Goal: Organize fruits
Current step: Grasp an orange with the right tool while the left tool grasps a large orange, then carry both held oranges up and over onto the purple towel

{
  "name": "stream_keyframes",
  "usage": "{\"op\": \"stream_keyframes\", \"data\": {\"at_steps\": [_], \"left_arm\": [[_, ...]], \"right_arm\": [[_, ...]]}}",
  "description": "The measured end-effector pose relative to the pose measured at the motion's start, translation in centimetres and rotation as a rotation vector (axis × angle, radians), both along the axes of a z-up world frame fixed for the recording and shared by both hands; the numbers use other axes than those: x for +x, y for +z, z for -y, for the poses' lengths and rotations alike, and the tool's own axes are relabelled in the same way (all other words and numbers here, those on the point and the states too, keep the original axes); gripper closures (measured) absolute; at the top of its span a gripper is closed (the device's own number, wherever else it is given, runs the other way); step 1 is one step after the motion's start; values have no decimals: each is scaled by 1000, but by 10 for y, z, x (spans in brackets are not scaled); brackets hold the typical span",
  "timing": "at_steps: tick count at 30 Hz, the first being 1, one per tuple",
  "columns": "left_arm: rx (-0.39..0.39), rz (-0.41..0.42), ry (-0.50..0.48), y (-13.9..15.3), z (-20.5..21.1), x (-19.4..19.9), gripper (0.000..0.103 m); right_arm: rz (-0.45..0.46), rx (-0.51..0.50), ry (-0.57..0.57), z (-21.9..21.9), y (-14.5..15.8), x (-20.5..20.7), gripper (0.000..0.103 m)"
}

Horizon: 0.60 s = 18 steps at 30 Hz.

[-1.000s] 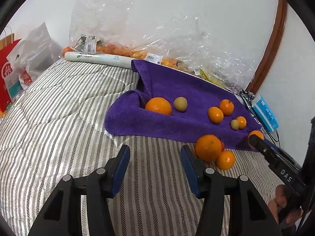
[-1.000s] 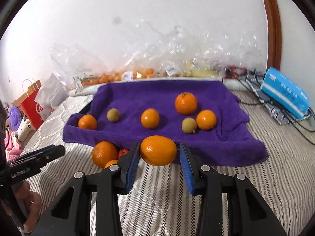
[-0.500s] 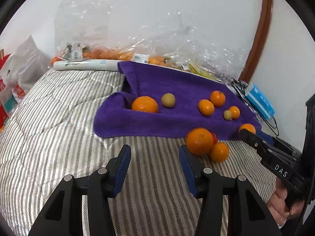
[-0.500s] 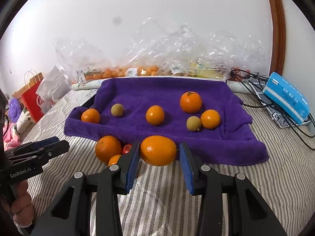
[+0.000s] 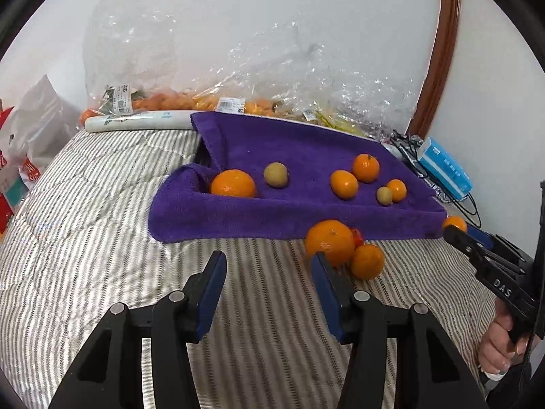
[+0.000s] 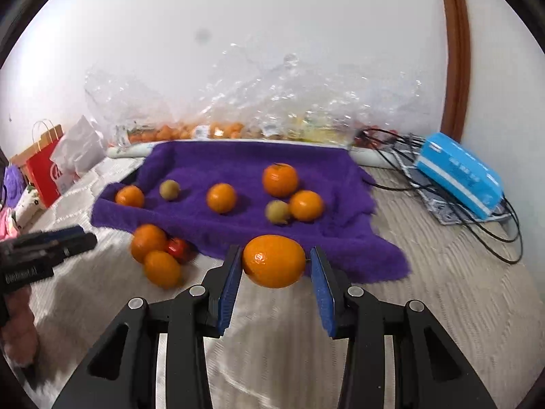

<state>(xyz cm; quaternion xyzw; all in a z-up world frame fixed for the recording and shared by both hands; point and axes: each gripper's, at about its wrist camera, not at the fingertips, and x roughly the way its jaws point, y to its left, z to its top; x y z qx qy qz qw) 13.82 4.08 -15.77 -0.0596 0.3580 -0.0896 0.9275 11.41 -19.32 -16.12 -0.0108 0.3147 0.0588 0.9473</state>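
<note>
Bare striped bedding (image 5: 85, 238) ahead of left tool (image 5: 265, 272), 3 fruits (image 5: 344, 252) crowding its right

The black left gripper (image 5: 267, 272) with blue pads stands parted and empty; the matching right gripper (image 6: 275, 266) pinches a round orange fruit (image 6: 274, 260).

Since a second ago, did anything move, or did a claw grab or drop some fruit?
Nothing was grabbed or dropped. The right gripper still squeezes its orange and has carried it sideways along the front of the purple towel, toward its right corner. The left gripper stays open and empty. The fruit on the towel and the three pieces on the striped blanket have not moved.
</note>
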Motion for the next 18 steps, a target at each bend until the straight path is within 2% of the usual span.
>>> {"op": "stream_keyframes", "data": {"at_steps": [4,8,11,15,18], "left_arm": [[-26,-4,-45,3,22,3,51],[-56,-6,-69,5,40,11,49],[-40,-20,-81,2,52,20,49],[-54,-56,-67,-6,53,30,50],[-87,-70,-46,-11,47,33,59]], "right_arm": [[-14,15,-22,26,-2,-6,63],[-27,102,-31,44,-4,-9,63],[-40,139,-37,49,-6,-7,63],[-54,139,-22,47,-8,-6,63],[-43,136,-12,46,-7,-8,63]]}}
